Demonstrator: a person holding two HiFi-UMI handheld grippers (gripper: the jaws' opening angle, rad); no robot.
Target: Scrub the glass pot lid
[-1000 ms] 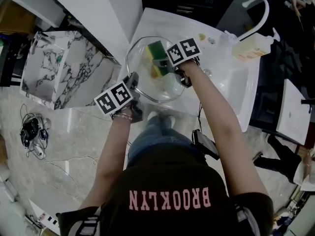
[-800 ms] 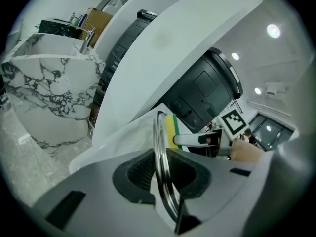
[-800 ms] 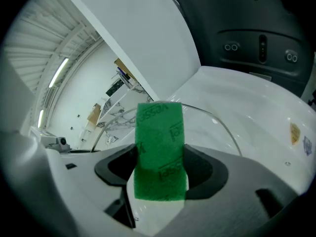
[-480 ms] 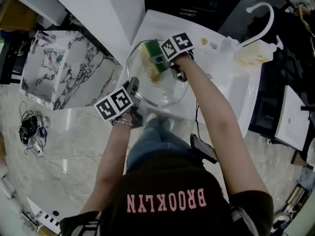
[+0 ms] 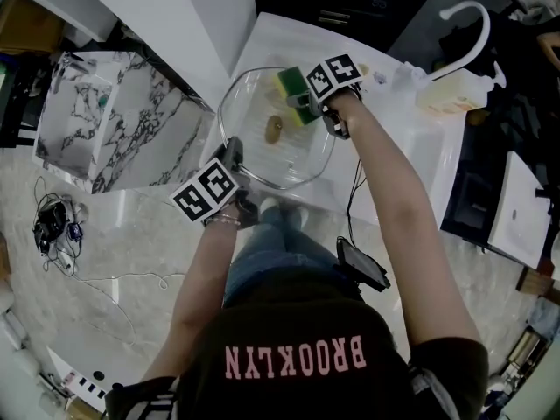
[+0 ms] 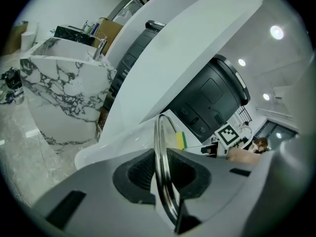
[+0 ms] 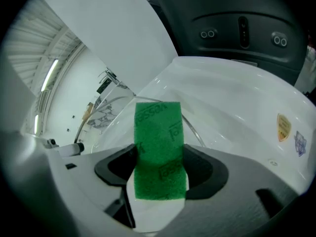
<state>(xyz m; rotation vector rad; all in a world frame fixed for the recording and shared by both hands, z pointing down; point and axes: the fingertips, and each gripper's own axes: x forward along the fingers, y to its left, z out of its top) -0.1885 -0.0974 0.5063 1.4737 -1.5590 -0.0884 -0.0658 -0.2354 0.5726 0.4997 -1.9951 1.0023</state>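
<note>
- Over the white worktop [image 5: 398, 143], a round glass pot lid [image 5: 262, 160] is held roughly level. It is clear glass with a thin metal rim and a small brownish knob [image 5: 274, 130] at its centre.
- Nearest the person, the left hand-held gripper [image 5: 233, 150] is clamped on the lid's rim. In the left gripper view, the bright metal rim [image 6: 160, 152] stands edge-on between the dark ribbed pads of the left hand-held gripper [image 6: 165, 179].
- At the far edge of the lid, the right hand-held gripper [image 5: 299, 101] pinches a rectangular sponge [image 5: 289, 84], which has a coarse green scouring face over a yellow foam body. The sponge is pressed against the glass.
- In the right gripper view, the green pad [image 7: 158, 147] with faint lettering fills the gap between the jaws of the right hand-held gripper [image 7: 158, 179]. The lid's curved edge [image 7: 193, 129] shows just behind it.
- A smooth, glossy white basin wall [image 7: 237, 112] with two small stickers lies behind the sponge.
- Off to the right, a white curved faucet [image 5: 472, 20] rises beside a pale pump bottle [image 5: 448, 94]. Both are well apart from the lid.
- To the left stands a white block veined like marble [image 5: 96, 121], separate from the worktop.
- Below, the floor [image 5: 114, 234] is pale polished stone, with a tangle of dark cables [image 5: 54, 234] lying on it.
</note>
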